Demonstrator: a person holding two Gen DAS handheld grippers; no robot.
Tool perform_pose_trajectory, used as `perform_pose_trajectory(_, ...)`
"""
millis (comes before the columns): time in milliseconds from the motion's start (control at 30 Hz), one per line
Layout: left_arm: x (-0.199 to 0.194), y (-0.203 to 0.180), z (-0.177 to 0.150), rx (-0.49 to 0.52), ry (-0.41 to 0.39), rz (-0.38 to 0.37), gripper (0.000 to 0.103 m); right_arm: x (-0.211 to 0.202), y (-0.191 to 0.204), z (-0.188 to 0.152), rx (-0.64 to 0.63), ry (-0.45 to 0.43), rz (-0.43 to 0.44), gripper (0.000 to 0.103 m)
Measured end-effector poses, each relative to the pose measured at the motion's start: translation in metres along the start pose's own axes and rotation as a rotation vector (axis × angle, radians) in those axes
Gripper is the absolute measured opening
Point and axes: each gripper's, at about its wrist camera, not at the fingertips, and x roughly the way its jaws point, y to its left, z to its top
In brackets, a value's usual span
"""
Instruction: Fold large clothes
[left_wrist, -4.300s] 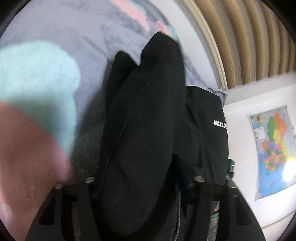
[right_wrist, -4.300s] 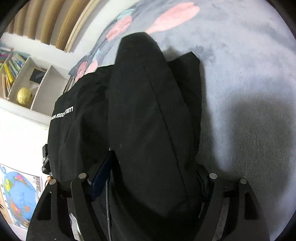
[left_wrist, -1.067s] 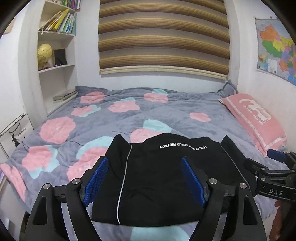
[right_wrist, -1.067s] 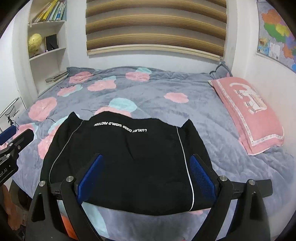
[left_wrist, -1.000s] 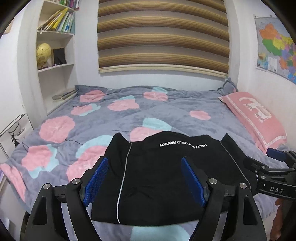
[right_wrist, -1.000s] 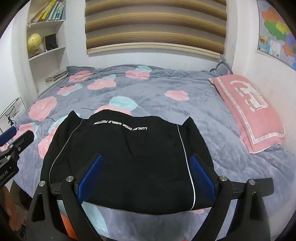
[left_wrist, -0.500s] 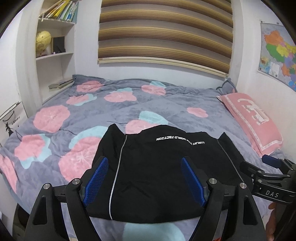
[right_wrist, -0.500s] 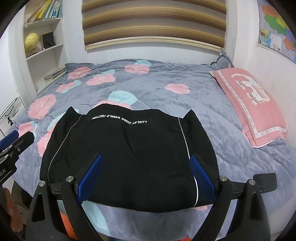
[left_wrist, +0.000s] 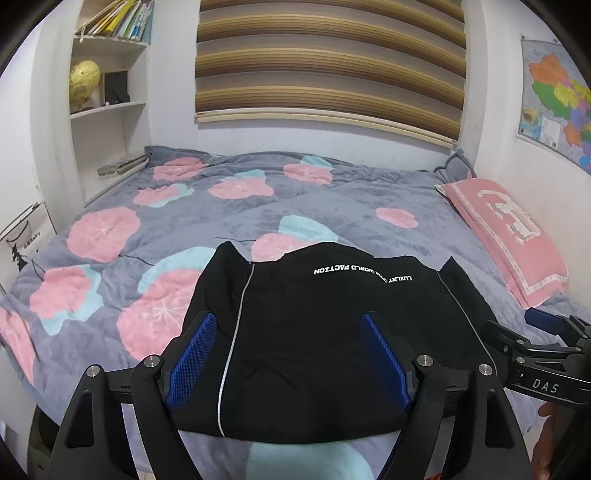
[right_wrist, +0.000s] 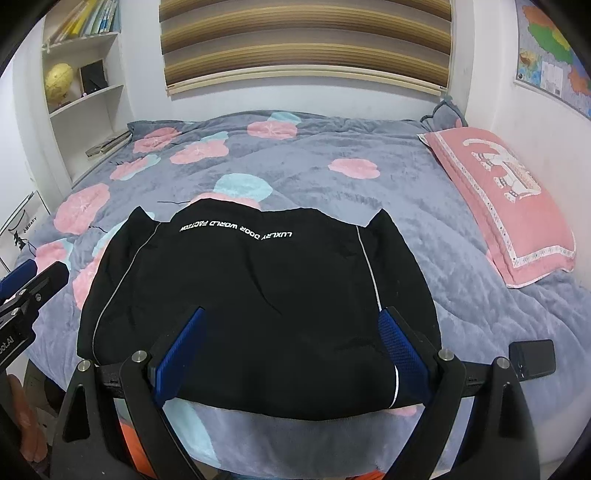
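A black garment (left_wrist: 325, 332) with white piping and white lettering lies folded flat near the front edge of the bed; it also shows in the right wrist view (right_wrist: 258, 291). My left gripper (left_wrist: 291, 354) is open and empty, held above the garment's near edge. My right gripper (right_wrist: 291, 350) is open and empty, also above the near edge. The right gripper shows at the right of the left wrist view (left_wrist: 539, 354), and the left gripper at the left of the right wrist view (right_wrist: 26, 291).
The bed has a grey quilt (left_wrist: 207, 218) with pink and teal flowers. A pink pillow (left_wrist: 506, 232) lies at the right by the wall. Shelves (left_wrist: 107, 107) stand at the back left. A small black device (right_wrist: 532, 358) lies right of the garment.
Earlier both grippers held the black cloth close up; now they are open and drawn back from the bed. In the last second both views drifted slightly, and the garment has not moved.
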Motion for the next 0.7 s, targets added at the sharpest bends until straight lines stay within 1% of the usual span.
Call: perform_pose_trajectory(700, 0.015, 0.002, 0.0, 0.025, 0.023, 0.012, 0.082, 0.01, 0.003, 0.001, -0.016, 0.024, 0.001, 0.095)
